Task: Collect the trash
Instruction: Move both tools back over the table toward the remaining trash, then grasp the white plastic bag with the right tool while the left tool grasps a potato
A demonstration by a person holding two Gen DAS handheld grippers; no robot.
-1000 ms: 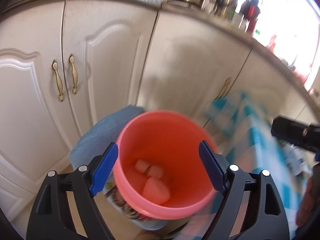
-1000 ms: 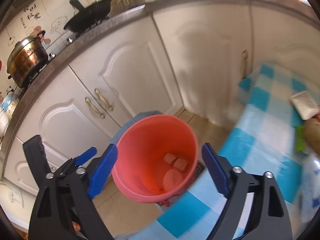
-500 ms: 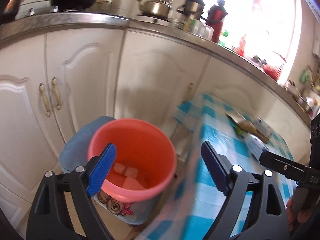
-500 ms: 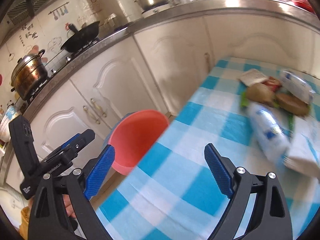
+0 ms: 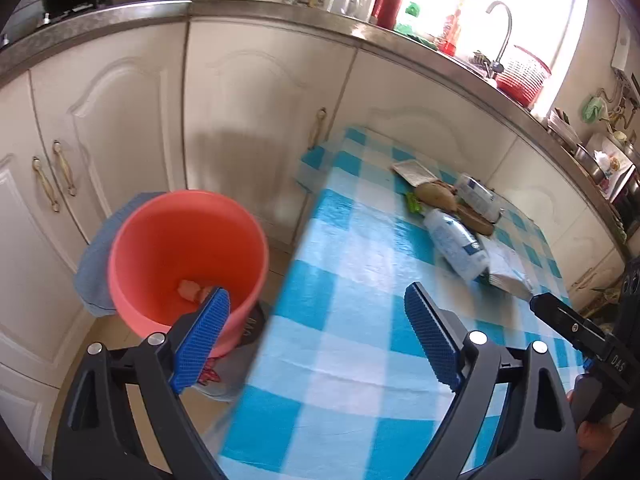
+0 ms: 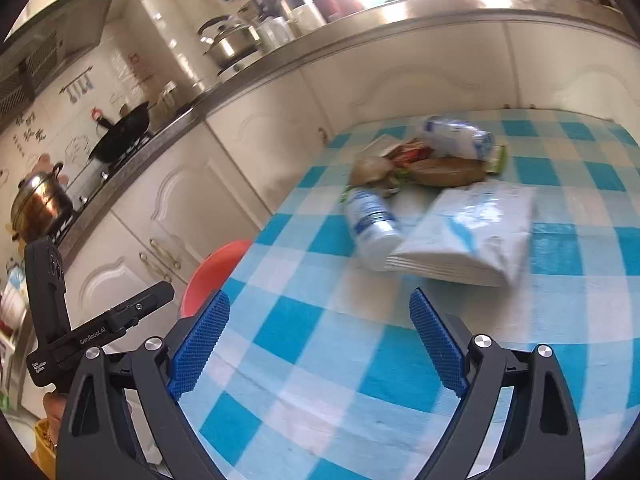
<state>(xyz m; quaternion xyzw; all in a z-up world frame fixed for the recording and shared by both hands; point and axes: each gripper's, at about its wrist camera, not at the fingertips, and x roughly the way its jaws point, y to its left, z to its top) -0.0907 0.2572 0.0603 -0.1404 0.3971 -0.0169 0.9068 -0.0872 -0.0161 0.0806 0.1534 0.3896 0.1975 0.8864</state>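
Note:
An orange trash bucket (image 5: 188,256) stands on a stool left of the table, with a few pale scraps at its bottom; its rim shows in the right wrist view (image 6: 216,268). Trash lies on the blue-checked tablecloth (image 5: 360,320): a white plastic bottle (image 5: 454,242) (image 6: 370,232), a white flat packet (image 6: 468,236), brown food pieces (image 6: 444,170) and wrappers. My left gripper (image 5: 316,338) is open and empty over the table's near left edge. My right gripper (image 6: 318,344) is open and empty above the cloth, short of the packet.
White kitchen cabinets (image 5: 260,120) run behind the table under a steel counter with kettle, pots and a sink tap (image 5: 500,32). A blue-cushioned stool (image 5: 96,264) stands under the bucket. A wok (image 6: 124,132) and pot sit on the stove.
Both grippers have swung right, away from the bucket and toward the table. The trash pile has come into fuller view and nearer. Both stay open and empty.

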